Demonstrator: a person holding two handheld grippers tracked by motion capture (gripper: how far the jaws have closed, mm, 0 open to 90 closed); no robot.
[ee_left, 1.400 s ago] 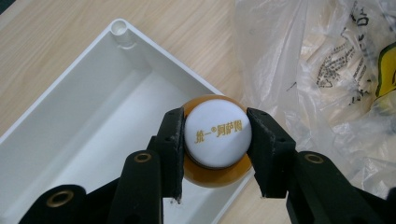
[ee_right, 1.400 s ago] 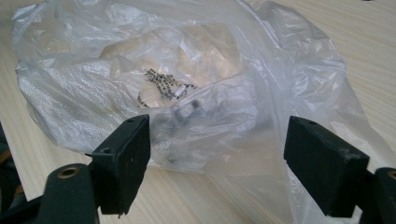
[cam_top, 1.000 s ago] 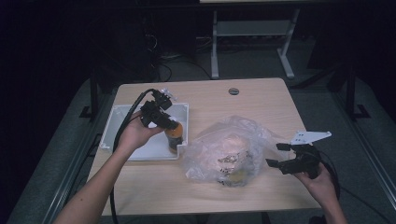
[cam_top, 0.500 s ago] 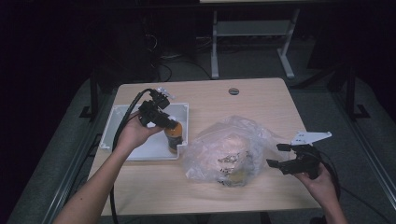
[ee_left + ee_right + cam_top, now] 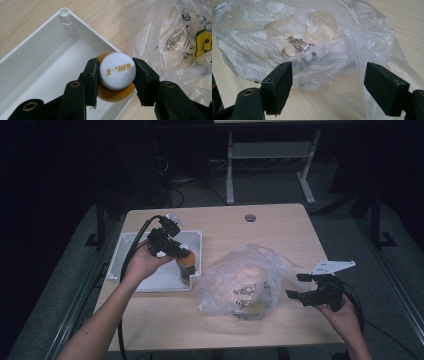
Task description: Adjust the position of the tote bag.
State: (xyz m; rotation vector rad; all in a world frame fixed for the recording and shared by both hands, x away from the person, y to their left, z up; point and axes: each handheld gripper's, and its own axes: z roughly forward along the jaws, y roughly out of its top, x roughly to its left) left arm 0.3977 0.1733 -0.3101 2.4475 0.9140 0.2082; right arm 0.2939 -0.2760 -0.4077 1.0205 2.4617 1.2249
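I work at a pale wooden rectangular table [image 5: 225,225] with a small round grey cable port [image 5: 250,217] near its far edge. Beyond it stands a light grey metal frame [image 5: 270,167] on a grey carpeted floor [image 5: 350,245]; the room around me is dark.

One bottle [image 5: 116,75] (white cap), one white tray [image 5: 127,251], one plastic bag [image 5: 245,282], two hand-held grippers [image 5: 182,254]
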